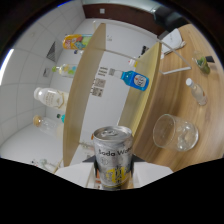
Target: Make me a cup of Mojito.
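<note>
A silver soda water can [113, 156] with yellow print stands between my two fingers, which press on its sides; the gripper [113, 174] is shut on it. The whole view is rolled, so the can is held tilted in the air. Just ahead and to the right of the can, a clear glass [175, 133] holding ice rests on the wooden table [167, 95]. Farther along the table are a small clear bottle [196, 92] and a small glass with something green [204, 63] in it. The fingertips themselves are mostly hidden behind the can.
A blue-labelled bottle [136, 79] lies beyond the can by a wooden shelf panel [84, 95]. Several bottles sit on the shelves to the left, among them a large clear one [50, 96] and a yellow-orange one [76, 41]. A white stick [176, 70] lies on the table.
</note>
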Demonstrator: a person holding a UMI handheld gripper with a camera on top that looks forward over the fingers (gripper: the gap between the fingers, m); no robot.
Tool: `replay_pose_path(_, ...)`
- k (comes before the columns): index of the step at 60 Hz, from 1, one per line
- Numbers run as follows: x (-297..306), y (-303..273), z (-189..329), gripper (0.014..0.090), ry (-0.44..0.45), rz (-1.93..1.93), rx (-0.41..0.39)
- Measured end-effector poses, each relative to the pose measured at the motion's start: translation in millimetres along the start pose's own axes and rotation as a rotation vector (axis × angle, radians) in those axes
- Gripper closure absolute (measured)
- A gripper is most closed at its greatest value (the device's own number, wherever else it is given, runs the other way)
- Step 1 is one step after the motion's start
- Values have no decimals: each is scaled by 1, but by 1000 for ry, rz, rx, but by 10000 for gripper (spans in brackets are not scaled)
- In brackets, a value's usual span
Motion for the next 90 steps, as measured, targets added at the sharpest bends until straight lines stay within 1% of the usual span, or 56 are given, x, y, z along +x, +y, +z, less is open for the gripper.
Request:
replay_pose_path(12, -4, -12, 0, 535, -89, 465, 8)
replay_pose_path(22, -16, -24, -2, 536, -184, 749, 3)
replay_pose_path(32, -19, -32, -4, 539, -203, 847, 15)
replay_pose_path(37, -19, -32, -5, 533, -176, 738, 22)
replay_pose_path(45, -26, -32, -8, 533, -113, 420, 45)
replay_pose_path(58, -57, -33, -13, 531, -57, -406, 130)
replay_pose_path(64, -53, -19, -4, 532, -24, -711, 146)
replay_pose_path(70, -30, 0, 7, 532, 6, -879, 111)
replay_pose_path(77, 8, 20, 20, 531, 65, -1033, 69)
replay_pose_path(90, 70, 44, 38, 532, 134, -1142, -17)
